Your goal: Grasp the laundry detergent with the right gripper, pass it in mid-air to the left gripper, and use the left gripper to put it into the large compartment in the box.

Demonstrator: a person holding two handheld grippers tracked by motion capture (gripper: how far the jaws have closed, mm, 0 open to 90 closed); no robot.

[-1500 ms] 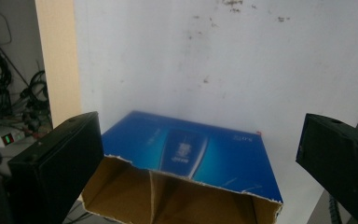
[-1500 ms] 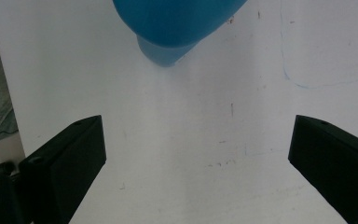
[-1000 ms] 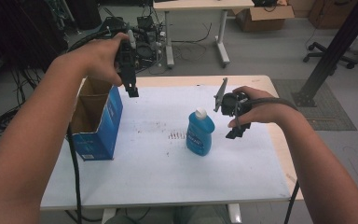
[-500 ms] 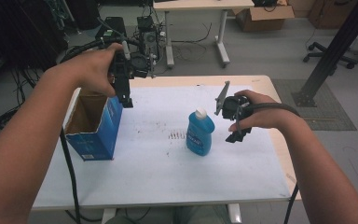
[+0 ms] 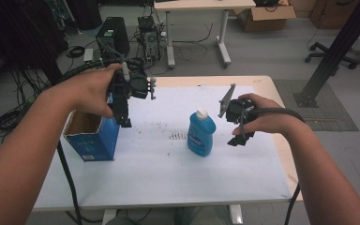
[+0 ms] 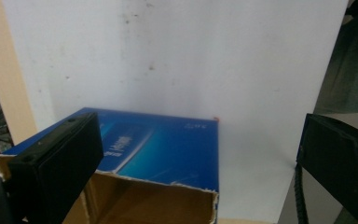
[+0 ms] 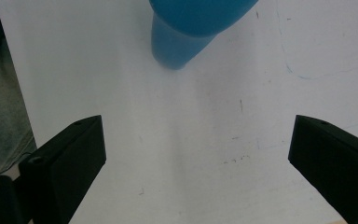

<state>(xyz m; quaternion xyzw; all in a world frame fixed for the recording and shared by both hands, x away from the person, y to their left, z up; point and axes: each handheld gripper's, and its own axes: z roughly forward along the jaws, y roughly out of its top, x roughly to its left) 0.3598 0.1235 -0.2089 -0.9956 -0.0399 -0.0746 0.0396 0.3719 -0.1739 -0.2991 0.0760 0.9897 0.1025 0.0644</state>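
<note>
An open blue cardboard box stands at the left of the white-covered table. My left gripper hangs over its right rim, jaws pointing down. In the left gripper view the left gripper is open and holds nothing, with the box and its torn cardboard edge below. A blue bottle with a white cap stands upright at the table's middle. Just to its right my right gripper hovers above the sheet. The right gripper is open and holds nothing in its own view, with the bottle at the top.
Behind the table are a computer tower, tangled cables and a second table's legs. A black post and a chair base stand at the right. A few dark specks mark the sheet left of the bottle.
My left gripper has come down and toward the near side, over the box's right rim. The right gripper has shifted only slightly. The bottle and box have stayed put.
</note>
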